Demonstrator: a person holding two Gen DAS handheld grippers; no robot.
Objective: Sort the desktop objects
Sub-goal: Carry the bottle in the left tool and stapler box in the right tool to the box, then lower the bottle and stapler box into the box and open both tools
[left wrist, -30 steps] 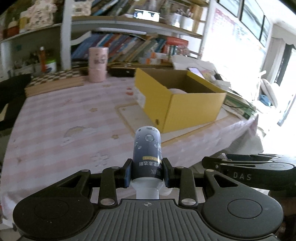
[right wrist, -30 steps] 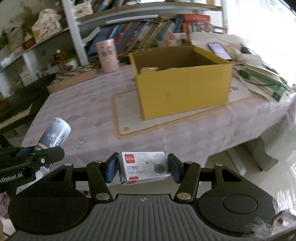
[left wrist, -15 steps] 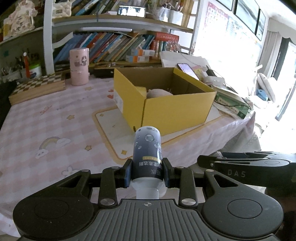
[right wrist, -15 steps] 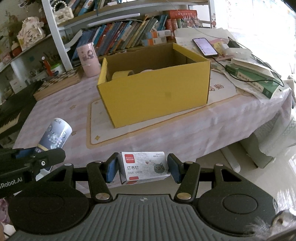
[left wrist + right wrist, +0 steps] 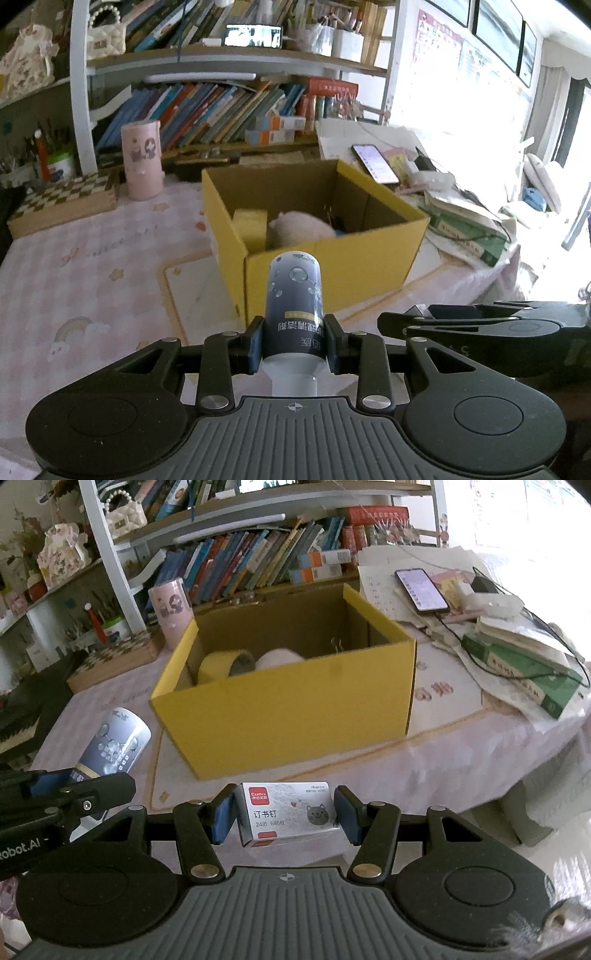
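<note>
- The left gripper had its fingers shut tight on a dark blue bottle
- The bottle stuck out forward past the fingers, and its flat end pointed toward the yellow box
- The right gripper had its fingers pressed on both short ends of a small white staple box with a grey cat face on it
- Both grippers were up in the air at the near edge of the bench, side by side
- The yellow box was open at the top and sat on a pale mat on the pink bench cloth
- Inside the yellow box lay a roll of yellow tape and a round pale thing, just beside each other
- A pink cup stood behind the box, near a checkered board
- A phone lay on papers to the right of the box, with books stacked near it
</note>
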